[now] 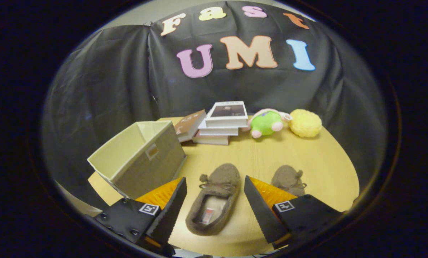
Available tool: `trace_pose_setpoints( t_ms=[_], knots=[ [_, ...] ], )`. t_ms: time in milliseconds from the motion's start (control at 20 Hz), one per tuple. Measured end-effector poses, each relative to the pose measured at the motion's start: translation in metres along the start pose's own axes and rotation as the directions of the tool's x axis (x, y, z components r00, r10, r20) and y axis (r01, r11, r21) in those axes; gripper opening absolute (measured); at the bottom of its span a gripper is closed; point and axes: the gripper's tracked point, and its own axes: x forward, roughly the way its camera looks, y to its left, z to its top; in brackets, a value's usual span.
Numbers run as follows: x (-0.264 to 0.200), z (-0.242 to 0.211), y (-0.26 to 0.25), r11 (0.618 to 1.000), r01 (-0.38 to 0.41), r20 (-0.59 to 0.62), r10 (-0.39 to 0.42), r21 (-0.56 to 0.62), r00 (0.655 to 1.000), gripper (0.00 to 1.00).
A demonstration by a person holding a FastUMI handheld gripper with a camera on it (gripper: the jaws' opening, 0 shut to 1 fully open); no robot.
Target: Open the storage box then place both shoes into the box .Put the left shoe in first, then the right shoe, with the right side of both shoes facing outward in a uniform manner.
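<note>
Nearest to us, our gripper [214, 200] is spread wide and holds nothing; its two fingers [171, 211] stand well apart over the near part of the wooden table [307, 154].

Between the fingers lies one brown slipper [214, 202]. Its long axis runs almost straight away from us, leaning slightly to the right, with the toe and its small bow at the far end and the open heel toward us. We see a small label on the insole inside it. Neither finger touches the slipper as far as we can tell.

Just beyond the right finger lies the second slipper [288, 180], partly hidden by that finger. Its toe also points away from us; the heel end is covered, so we cannot judge its whole length. The two slippers lie side by side, apart from each other.

Ahead of the left finger, on the table's left part, stands the storage box [142, 161], a beige fabric bin with its top open. A small handle hole shows in the side turned toward the slippers. The box sits at an angle to us, one corner pointing near.

Farther back we see a stack of books [221, 125], with another book [189, 125] leaning against it just behind the box. Beside the books lie a green plush toy [267, 123] and, next to it, a yellow fluffy ball [305, 123].
</note>
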Motion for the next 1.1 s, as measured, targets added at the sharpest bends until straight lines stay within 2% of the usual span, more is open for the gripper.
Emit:
trace_pose_setpoints(
  t_ms=[250,500,650,800,1000,1050,1100],
  knots=[
    [0.022,-0.045,-0.024,0.999,0.015,-0.127,-0.010,0.039,0.992,1.00],
    [0.043,-0.076,-0.023,0.999,0.016,-0.230,-0.005,0.045,0.973,0.80],
    [0.050,-0.081,-0.018,0.991,0.027,-0.257,0.007,0.130,0.966,0.68],
    [0.051,-0.085,-0.015,0.981,0.054,-0.280,0.001,0.188,0.960,0.40],
    [0.051,-0.086,-0.019,0.959,0.130,-0.307,-0.049,0.250,0.951,0.09],
    [0.048,-0.085,-0.021,0.950,0.153,-0.307,-0.065,0.271,0.950,0.09],
    [0.044,-0.083,-0.020,0.949,0.153,-0.316,-0.061,0.276,0.947,0.04]
  ],
)
